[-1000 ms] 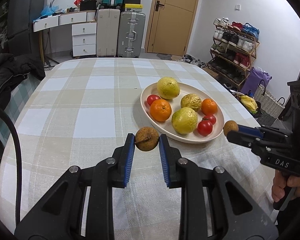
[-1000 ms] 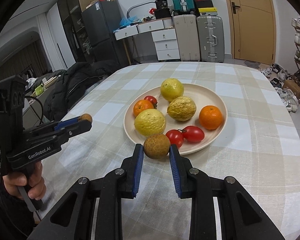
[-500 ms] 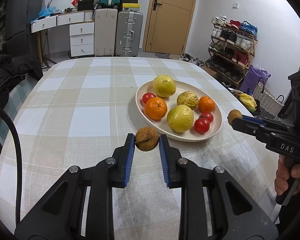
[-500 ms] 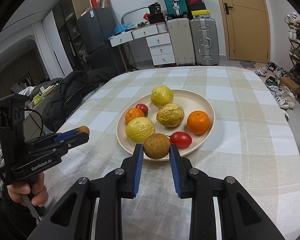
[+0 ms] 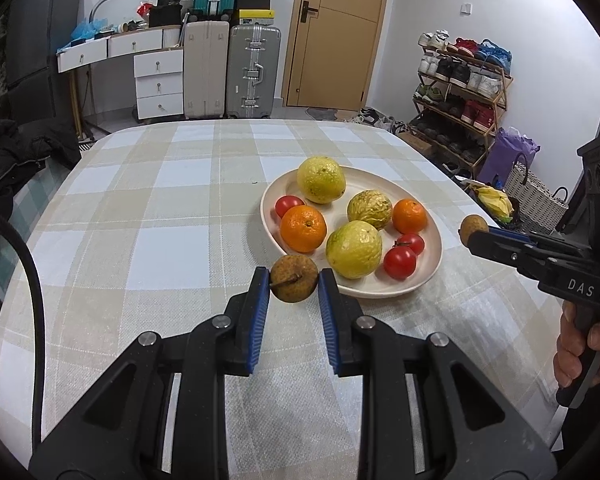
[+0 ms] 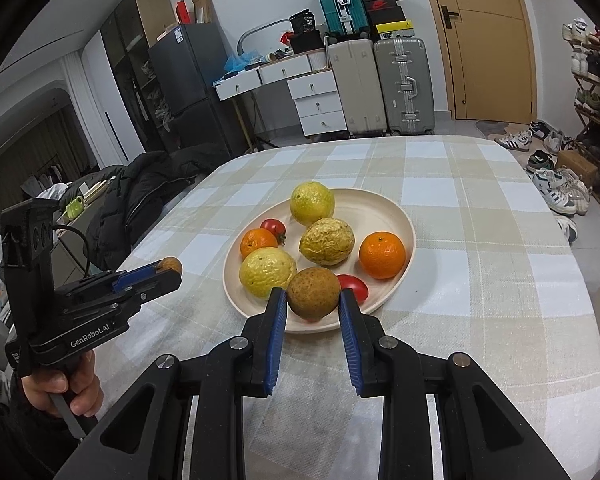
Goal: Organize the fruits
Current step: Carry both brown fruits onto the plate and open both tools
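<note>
Right now the left gripper (image 5: 294,286) is pinching a small brown stemmed fruit (image 5: 293,283) between its blue-padded jaws, holding it just off the near-left rim of the cream plate (image 5: 434,256), at about seven o'clock from the plate's middle. Meanwhile the right gripper (image 6: 313,302) is clamping a second brown fruit (image 6: 313,293) in its jaws, hanging it over the plate's near edge at roughly six o'clock; whether it is touching the plate cannot be told. On the plate are lying a smooth yellow citrus (image 5: 321,179) at twelve o'clock, a wrinkled yellow fruit (image 5: 369,209) near the centre, another yellow-green one (image 5: 353,249) toward the front, two oranges (image 5: 303,228) (image 5: 409,216) and three tomatoes (image 5: 289,206) (image 5: 399,262) (image 5: 411,242). The plate is sitting on the checked cloth covering the desk (image 5: 160,220). A hand (image 6: 60,388) is gripping the left gripper's handle at the left wrist's side, and another hand (image 5: 580,344) is wrapping the right one's handle. Suitcases (image 5: 252,72) are standing against the far wall beside a wooden door (image 5: 336,32).
</note>
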Demonstrator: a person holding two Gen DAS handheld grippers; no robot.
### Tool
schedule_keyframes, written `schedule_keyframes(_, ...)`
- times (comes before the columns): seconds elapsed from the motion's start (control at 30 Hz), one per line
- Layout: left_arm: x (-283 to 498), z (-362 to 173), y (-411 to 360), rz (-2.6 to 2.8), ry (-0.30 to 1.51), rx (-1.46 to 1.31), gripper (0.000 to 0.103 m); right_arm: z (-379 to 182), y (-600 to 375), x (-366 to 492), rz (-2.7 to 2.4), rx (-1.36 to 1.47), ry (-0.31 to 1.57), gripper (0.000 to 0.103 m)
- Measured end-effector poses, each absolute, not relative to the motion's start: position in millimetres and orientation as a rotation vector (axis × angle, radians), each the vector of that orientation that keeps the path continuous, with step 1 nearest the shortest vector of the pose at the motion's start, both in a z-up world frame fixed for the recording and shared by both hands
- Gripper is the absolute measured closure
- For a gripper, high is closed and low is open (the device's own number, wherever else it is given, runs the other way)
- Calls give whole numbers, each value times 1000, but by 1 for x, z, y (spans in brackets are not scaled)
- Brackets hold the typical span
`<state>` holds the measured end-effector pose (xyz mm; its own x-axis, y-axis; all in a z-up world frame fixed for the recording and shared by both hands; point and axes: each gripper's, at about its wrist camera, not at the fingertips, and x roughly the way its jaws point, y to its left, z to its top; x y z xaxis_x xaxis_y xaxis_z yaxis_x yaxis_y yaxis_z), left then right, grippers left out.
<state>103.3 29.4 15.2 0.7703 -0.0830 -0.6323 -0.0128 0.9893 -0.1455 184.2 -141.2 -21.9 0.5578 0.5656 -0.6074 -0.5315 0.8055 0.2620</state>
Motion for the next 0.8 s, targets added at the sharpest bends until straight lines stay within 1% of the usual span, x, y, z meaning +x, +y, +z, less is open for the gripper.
schedule_keyframes(0.8,147,3,15,-43,723,-120,81,-20,-140,208,648,55,743,76)
